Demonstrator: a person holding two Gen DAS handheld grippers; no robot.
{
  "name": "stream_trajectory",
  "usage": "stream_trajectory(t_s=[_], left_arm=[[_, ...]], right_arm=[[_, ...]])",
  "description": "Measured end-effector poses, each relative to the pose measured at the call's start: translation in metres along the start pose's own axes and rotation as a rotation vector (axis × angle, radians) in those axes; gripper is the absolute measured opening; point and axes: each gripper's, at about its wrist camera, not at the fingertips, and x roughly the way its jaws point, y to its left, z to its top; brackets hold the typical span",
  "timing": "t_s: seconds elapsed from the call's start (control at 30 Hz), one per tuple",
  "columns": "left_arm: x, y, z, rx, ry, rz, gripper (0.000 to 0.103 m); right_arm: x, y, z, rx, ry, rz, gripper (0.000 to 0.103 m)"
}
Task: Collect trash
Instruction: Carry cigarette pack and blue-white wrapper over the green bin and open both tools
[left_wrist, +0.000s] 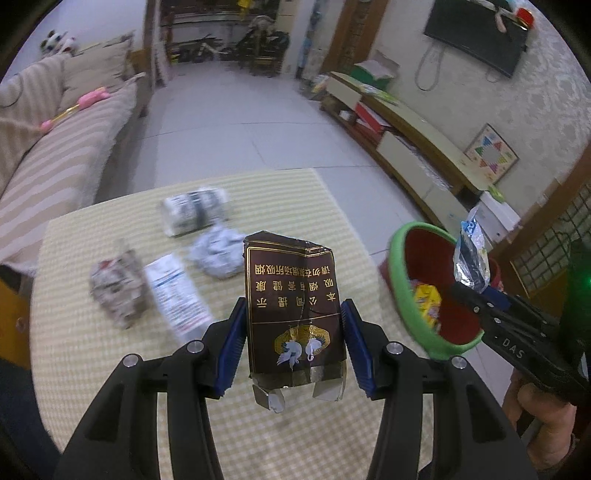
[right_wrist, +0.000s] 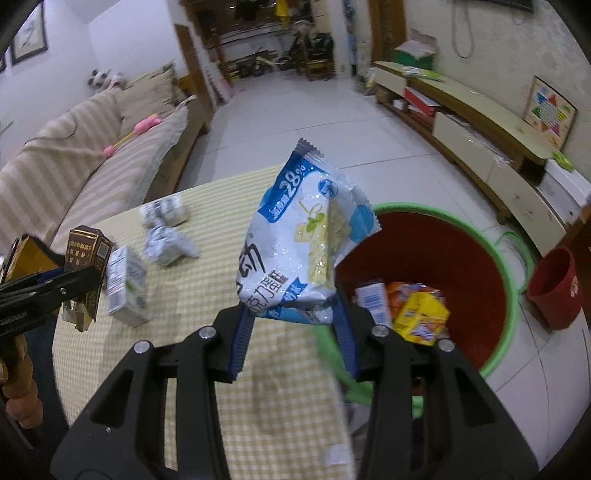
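My left gripper (left_wrist: 293, 343) is shut on a dark brown cigarette pack (left_wrist: 293, 306), held above the yellow checked table (left_wrist: 92, 362); the pack also shows in the right wrist view (right_wrist: 86, 269). My right gripper (right_wrist: 293, 325) is shut on a blue and white snack bag (right_wrist: 306, 236), held beside the rim of the red bin with a green rim (right_wrist: 443, 258). That bag (left_wrist: 471, 258) hangs over the bin (left_wrist: 413, 295) in the left wrist view. Crumpled paper (left_wrist: 218, 254), a small white carton (left_wrist: 177, 295) and other wrappers (left_wrist: 118, 288) lie on the table.
The bin holds a yellow box (right_wrist: 421, 317) and other packs. A small red bucket (right_wrist: 554, 288) stands on the floor to the right. A striped sofa (left_wrist: 55, 158) is to the left, a low TV cabinet (left_wrist: 406, 136) along the right wall.
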Motion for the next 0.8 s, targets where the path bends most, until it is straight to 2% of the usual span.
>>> stream_trajectory(t_s=[0.3, 0.5, 0.8], left_arm=[[0.022, -0.074, 0.025, 0.086, 0.008, -0.106, 0.048], [0.038, -0.123, 0.039, 0.126, 0.028, -0.199, 0.048], [0.058, -0.166, 0.039, 0.182, 0.067, -0.246, 0.048]], right_arm=[[-0.01, -0.066, -0.003, 0.091, -0.008, -0.054, 0.04], [-0.011, -0.094, -0.008, 0.128, -0.003, -0.07, 0.04], [-0.008, -0.121, -0.016, 0.173, 0.009, -0.078, 0.04]])
